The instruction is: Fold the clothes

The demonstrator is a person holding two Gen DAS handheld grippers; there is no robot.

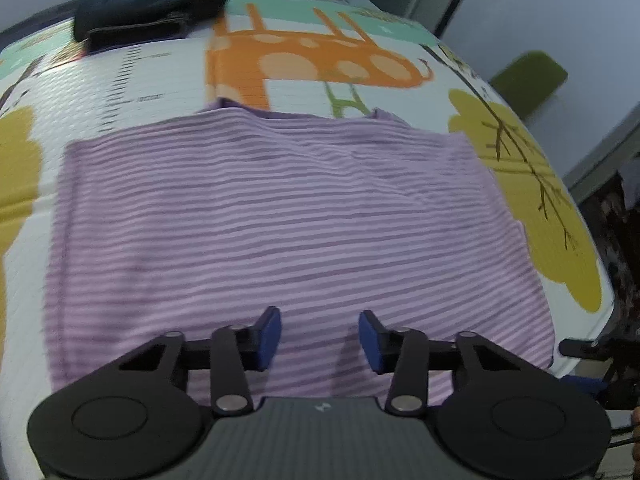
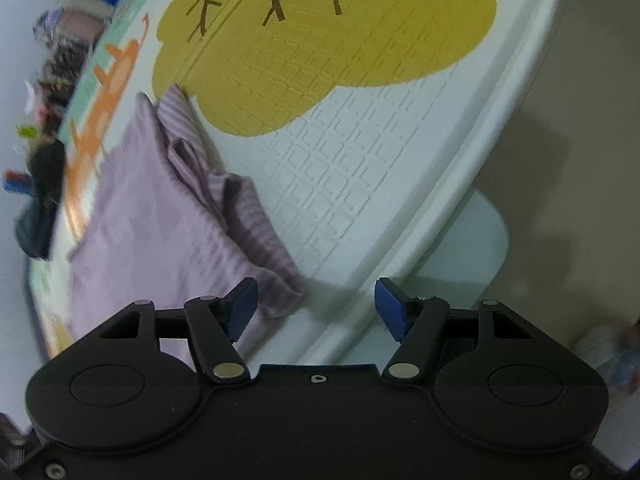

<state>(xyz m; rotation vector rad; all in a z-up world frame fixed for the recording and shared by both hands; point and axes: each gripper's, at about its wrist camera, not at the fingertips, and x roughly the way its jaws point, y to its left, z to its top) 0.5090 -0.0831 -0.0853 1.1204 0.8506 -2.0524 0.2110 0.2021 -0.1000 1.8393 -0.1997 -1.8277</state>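
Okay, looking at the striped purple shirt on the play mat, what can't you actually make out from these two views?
- Purple shirt near hem: left wrist view, hidden behind the left hand-held gripper.
- Dark garment at the mat's far end: blurred, type unclear.
- Shirt's left half: right wrist view, cut off by the right hand-held gripper body.

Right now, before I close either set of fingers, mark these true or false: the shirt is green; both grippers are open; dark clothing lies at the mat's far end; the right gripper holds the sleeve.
1. The striped shirt is green. False: it is lilac.
2. The left gripper and right gripper are open. True.
3. A dark garment lies at the far end of the mat. True.
4. The right gripper holds the sleeve. False: nothing is gripped.
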